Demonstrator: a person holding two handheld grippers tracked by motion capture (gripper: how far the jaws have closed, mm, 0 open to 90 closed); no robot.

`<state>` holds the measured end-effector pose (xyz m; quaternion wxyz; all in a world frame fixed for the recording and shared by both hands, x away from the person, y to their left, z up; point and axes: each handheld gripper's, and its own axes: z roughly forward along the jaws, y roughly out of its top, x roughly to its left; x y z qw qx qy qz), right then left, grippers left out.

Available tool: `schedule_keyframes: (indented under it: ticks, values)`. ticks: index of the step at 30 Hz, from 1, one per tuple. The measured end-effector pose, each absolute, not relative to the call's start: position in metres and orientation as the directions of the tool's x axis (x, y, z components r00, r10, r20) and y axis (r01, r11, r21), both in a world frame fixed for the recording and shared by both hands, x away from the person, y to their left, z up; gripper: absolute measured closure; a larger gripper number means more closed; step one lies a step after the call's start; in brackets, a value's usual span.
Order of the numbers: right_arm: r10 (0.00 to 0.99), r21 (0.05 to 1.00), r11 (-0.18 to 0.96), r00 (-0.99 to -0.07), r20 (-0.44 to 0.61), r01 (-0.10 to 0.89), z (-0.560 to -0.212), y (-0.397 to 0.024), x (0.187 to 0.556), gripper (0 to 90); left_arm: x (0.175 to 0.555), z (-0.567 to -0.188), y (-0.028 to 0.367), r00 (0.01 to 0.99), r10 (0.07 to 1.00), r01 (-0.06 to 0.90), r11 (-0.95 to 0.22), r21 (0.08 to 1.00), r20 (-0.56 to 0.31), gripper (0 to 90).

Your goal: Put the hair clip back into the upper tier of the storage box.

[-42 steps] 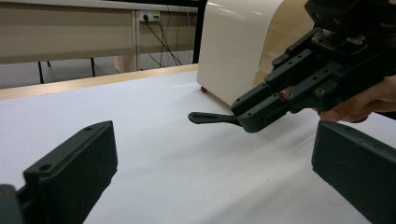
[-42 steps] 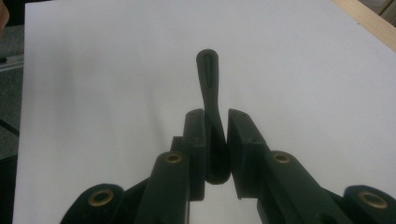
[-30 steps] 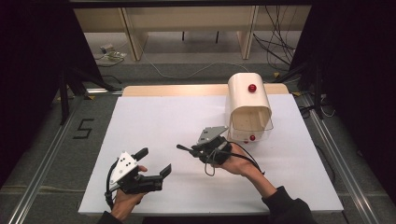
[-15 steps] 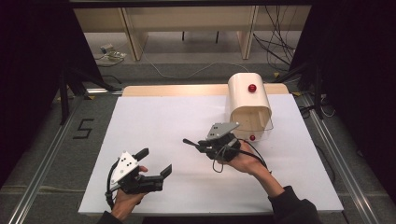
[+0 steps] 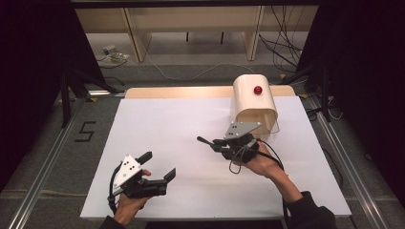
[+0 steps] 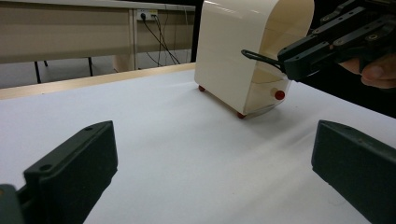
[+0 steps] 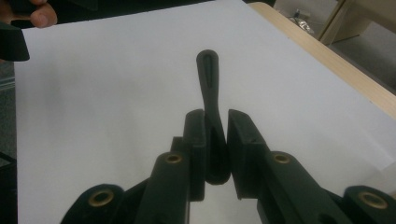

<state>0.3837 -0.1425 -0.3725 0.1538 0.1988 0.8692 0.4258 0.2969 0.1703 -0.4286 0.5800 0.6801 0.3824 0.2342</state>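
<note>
A cream, round-topped box (image 5: 253, 98) with a red knob (image 5: 258, 89) stands at the far right of the white table sheet (image 5: 181, 119), its open mouth facing me. Just in front of it my right gripper (image 5: 217, 143) is shut on a slim black utensil handle (image 5: 203, 140) that sticks out to the left. In the right gripper view the handle (image 7: 208, 74) is pinched between the jaws of my right gripper (image 7: 216, 123). My left gripper (image 5: 160, 165) rests open near the front left, nothing between its jaws. From the left gripper view (image 6: 212, 177) the box (image 6: 233, 51) and handle (image 6: 259, 57) lie ahead.
A wooden strip (image 5: 191, 91) runs along the table's far edge, with shelving legs and cables on the floor beyond. Metal rails (image 5: 43, 167) flank the table on both sides. A red knob (image 6: 279, 94) shows low at the box's mouth.
My right gripper has moved right and up toward the box, carrying the black handle with it. The left gripper has stayed in place.
</note>
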Motion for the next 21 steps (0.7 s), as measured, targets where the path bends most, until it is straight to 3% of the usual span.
schedule_keyframes:
  ticks: [21]
  values:
    - [0.547, 0.833, 0.505, -0.830, -0.106, 0.227, -0.353, -0.181, 0.383, 78.7, 0.297, -0.429, 0.169, 0.602, 0.789, 0.251, -0.037, 0.967, -0.126, 0.1]
